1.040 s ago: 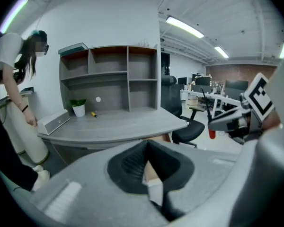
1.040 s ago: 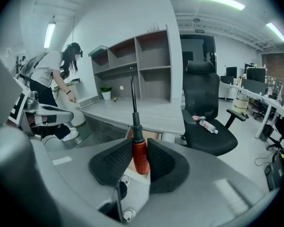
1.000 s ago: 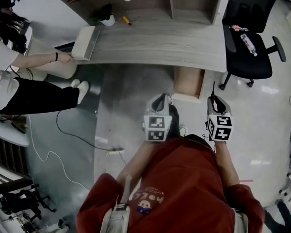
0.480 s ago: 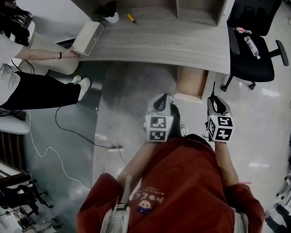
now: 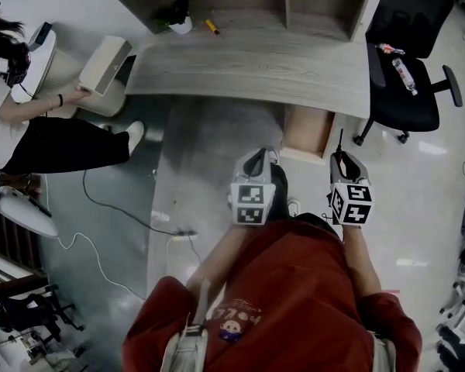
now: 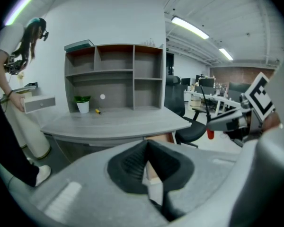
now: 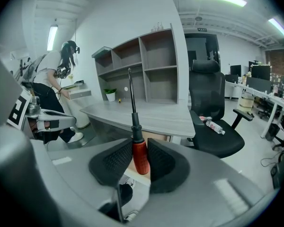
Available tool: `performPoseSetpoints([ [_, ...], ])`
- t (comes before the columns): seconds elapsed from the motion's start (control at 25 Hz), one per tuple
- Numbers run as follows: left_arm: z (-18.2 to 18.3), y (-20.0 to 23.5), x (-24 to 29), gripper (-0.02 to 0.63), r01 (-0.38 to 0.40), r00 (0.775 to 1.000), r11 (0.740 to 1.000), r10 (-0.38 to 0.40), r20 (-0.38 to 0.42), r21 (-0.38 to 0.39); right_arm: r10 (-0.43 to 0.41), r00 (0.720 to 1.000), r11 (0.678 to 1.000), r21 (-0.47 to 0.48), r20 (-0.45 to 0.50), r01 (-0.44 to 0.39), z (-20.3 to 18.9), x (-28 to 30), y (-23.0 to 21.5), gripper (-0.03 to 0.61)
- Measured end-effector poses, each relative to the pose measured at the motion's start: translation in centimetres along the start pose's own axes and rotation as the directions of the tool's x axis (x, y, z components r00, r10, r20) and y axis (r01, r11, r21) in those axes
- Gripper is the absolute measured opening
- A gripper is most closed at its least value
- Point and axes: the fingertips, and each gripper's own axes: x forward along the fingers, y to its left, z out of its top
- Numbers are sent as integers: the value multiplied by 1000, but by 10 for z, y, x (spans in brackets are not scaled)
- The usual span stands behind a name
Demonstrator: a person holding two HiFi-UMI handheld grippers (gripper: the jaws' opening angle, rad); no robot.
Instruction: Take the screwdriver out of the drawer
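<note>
My right gripper is shut on a screwdriver with a red handle; its thin black shaft sticks up past the jaws. It hangs just in front of the open wooden drawer under the grey desk. The left gripper is level with it to the left, its black pads closed together with nothing between them. In the left gripper view the right gripper appears at the right with the red handle showing. The drawer's inside is hidden from here.
Another person stands at the desk's left end holding a white box. A black office chair with a bottle on its seat is at the right. A small plant and a yellow tool lie on the desk. A cable runs across the floor.
The other person has lifted the white box off the desk's left end and carried it leftward. Both grippers and the screwdriver have stayed where they were.
</note>
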Motion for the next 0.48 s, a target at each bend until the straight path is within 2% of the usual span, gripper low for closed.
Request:
performPoseSetpoints([
  [0.48,-2,11,2,-2,1,1000,1000,0,6,-12,15,1000,1000,12,-7,-15,1,10,9,95],
])
